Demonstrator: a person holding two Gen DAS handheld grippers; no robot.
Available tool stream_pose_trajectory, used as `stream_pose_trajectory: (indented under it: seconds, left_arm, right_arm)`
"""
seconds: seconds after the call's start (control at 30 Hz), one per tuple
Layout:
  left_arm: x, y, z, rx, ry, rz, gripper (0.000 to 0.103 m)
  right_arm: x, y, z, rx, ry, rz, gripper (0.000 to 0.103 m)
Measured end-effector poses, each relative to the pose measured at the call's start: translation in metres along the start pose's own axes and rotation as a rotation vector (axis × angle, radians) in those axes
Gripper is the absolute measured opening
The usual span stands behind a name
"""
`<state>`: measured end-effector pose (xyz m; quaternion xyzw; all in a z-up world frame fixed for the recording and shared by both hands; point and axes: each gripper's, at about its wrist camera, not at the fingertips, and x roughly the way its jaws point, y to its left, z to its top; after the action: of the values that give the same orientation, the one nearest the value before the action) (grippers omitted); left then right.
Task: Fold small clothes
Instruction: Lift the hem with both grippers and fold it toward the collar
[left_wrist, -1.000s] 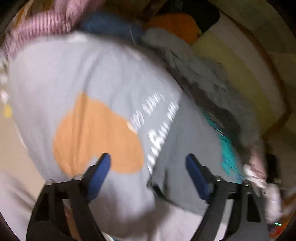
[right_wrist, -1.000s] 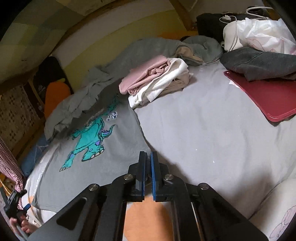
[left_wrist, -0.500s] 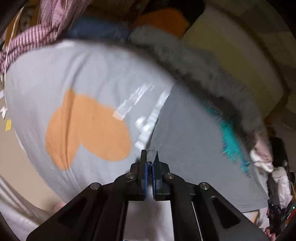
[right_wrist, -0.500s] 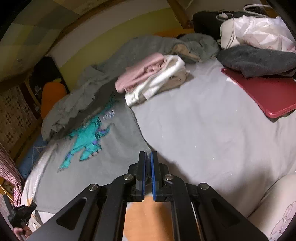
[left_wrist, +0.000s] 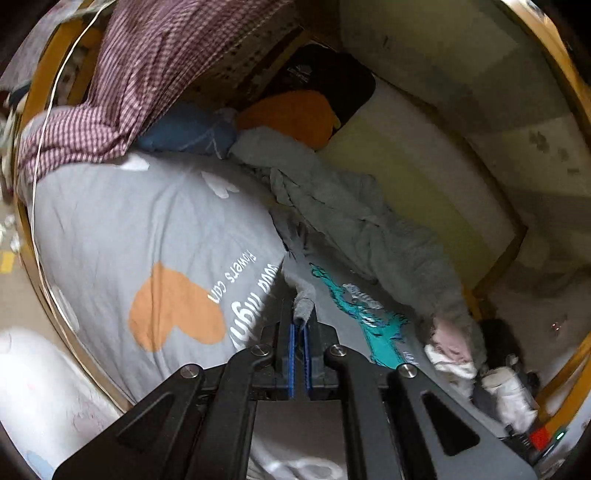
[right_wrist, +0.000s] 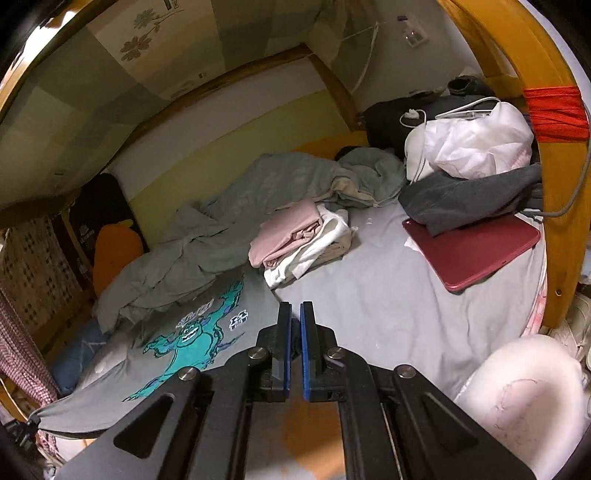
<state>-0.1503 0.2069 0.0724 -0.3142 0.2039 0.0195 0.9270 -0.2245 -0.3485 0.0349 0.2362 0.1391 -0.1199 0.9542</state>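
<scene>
Up close, the left gripper (left_wrist: 300, 325) has its blue pads pressed together on a bunched corner of the grey T-shirt (left_wrist: 354, 321), a tuft of cloth sticking out above the tips. The right gripper (right_wrist: 295, 332) is likewise clamped on an edge of the same grey T-shirt (right_wrist: 207, 332), a dark fold of fabric showing in the narrow slot between its pads.

Between the two grips the shirt hangs stretched as a sheet just above the grey bedsheet (right_wrist: 388, 314). Its long axis runs from the right gripper away toward the lower left of the right wrist view, where a far corner sags at the frame edge. The teal monster print (right_wrist: 188, 339) faces up, its head toward the wall side and its legs toward the near edge.

Beyond the shirt in the left wrist view lies a grey pillow (left_wrist: 129, 229) with an orange heart and white lettering, and behind it a checked maroon cloth (left_wrist: 122, 85). A rumpled grey-green blanket (right_wrist: 229, 221) runs along the wall. Next to it sits a folded stack of pink and white clothes (right_wrist: 303, 236), close to the shirt's far edge. Farther right, a red tablet case (right_wrist: 476, 251) lies under a dark grey garment (right_wrist: 469, 199), with a white bag (right_wrist: 476, 144) on top.
</scene>
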Motion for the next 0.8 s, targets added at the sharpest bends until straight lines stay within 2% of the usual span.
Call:
stream_pose_trajectory:
  seconds: [0.03,0.1,0.17,0.23,0.4,0.6,0.67,0.73,0.77,0.8]
  left_arm:
    - [0.012,-0.004,0.005,0.014,0.01,0.024,0.003]
    - [0.035,-0.006,0.016,0.009,0.006,0.041,0.003]
    - [0.067,-0.006,0.03,-0.017,-0.003,0.041,0.003]
    - [0.103,-0.007,0.044,-0.012,0.031,0.056,0.003]
    - [0.181,-0.02,0.06,0.091,0.123,0.155,0.003]
    - [0.247,-0.032,0.055,0.207,0.181,0.21,0.004]
    - [0.259,-0.025,0.049,0.191,0.213,0.221,0.004]
    - [0.274,-0.014,0.041,0.14,0.265,0.27,0.007]
    - [0.28,-0.007,0.039,0.113,0.279,0.286,0.011]
    - [0.284,-0.002,0.037,0.092,0.29,0.311,0.02]
  right_arm:
    - [0.01,0.006,0.005,-0.015,0.012,-0.026,0.003]
    - [0.039,0.021,0.021,-0.037,0.039,0.009,0.003]
    - [0.065,0.038,0.032,-0.094,0.055,0.006,0.003]
    - [0.097,0.053,0.042,-0.145,0.073,0.001,0.003]
    - [0.179,0.072,0.051,-0.217,0.163,-0.012,0.003]
    - [0.259,0.072,0.039,-0.255,0.291,-0.043,0.003]
    - [0.275,0.066,0.035,-0.273,0.306,-0.048,0.003]
    - [0.287,0.057,0.035,-0.26,0.293,-0.087,0.003]
    - [0.292,0.052,0.036,-0.245,0.297,-0.082,0.003]
    - [0.3,0.047,0.039,-0.22,0.331,-0.074,0.004]
